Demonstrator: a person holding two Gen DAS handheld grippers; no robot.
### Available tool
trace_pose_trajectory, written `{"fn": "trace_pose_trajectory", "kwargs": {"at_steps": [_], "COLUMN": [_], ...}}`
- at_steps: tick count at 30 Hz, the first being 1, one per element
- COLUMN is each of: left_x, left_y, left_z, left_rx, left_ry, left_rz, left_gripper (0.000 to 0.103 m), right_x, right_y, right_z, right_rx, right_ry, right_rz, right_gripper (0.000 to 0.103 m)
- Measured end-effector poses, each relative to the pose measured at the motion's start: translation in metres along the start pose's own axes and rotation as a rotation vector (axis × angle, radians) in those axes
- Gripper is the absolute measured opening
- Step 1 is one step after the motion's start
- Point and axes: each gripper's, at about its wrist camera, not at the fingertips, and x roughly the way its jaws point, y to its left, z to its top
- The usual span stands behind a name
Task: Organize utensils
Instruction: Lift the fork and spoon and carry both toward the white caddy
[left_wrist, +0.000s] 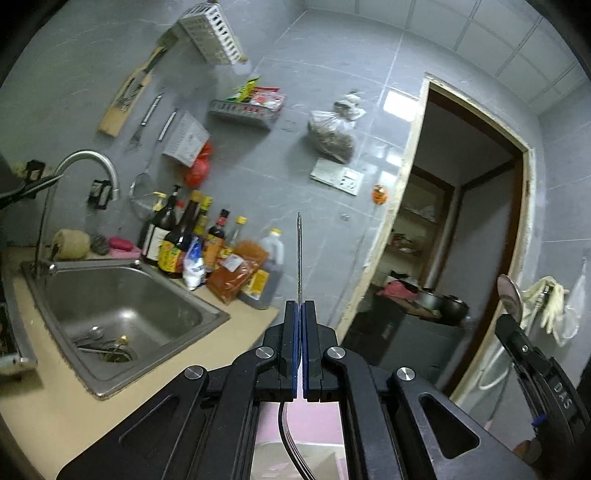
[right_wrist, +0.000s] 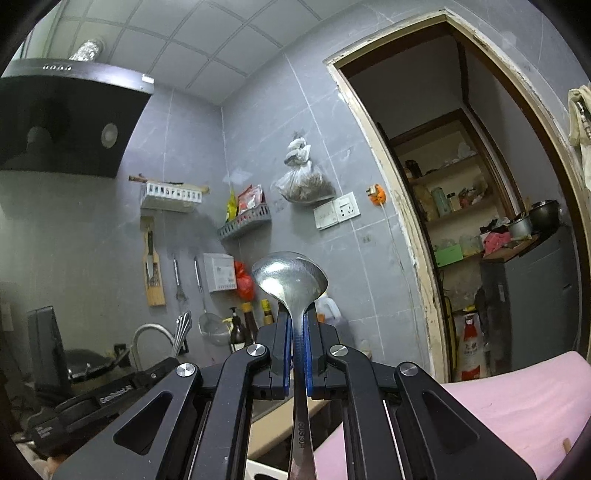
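Observation:
My left gripper (left_wrist: 299, 303) is shut on a metal fork (left_wrist: 299, 254), seen edge-on; its handle sticks up past the jaws and its tines curve down below them. My right gripper (right_wrist: 298, 314) is shut on a steel spoon (right_wrist: 289, 277), bowl up above the jaws, handle running down between them. Both are held high in the air, level with the wall. The right gripper and spoon bowl (left_wrist: 509, 295) show at the right edge of the left wrist view. The left gripper's fork tines (right_wrist: 183, 328) show at the lower left of the right wrist view.
A steel sink (left_wrist: 118, 302) with a tap (left_wrist: 85, 162) sits in the beige counter at left, with sauce bottles (left_wrist: 192, 240) behind it. Wall racks (left_wrist: 212, 33) and hanging tools line the grey tiles. A doorway (left_wrist: 461, 221) opens at right. A pink surface (right_wrist: 517, 398) lies below.

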Motion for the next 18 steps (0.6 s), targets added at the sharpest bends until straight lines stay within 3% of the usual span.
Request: {"fn": "trace_pose_trajectory", "kwargs": {"at_steps": [9,18], "left_x": [0.004,0.006], "left_y": [-0.010,-0.020], "left_z": [-0.035,-0.065], "left_rx": [0.065,0.166], "left_ry": [-0.061,-0.003], "left_rz": [0.095,0.097], "left_gripper": [0.000,0.000], "right_x": [0.007,0.010], "right_y": [0.002,-0.008], "right_z": [-0.032,-0.050], "right_rx": [-0.072,-0.060], "right_ry": [0.052,0.118], "right_rz": [-0.014,-0.034], "right_gripper": [0.003,0.004]}}
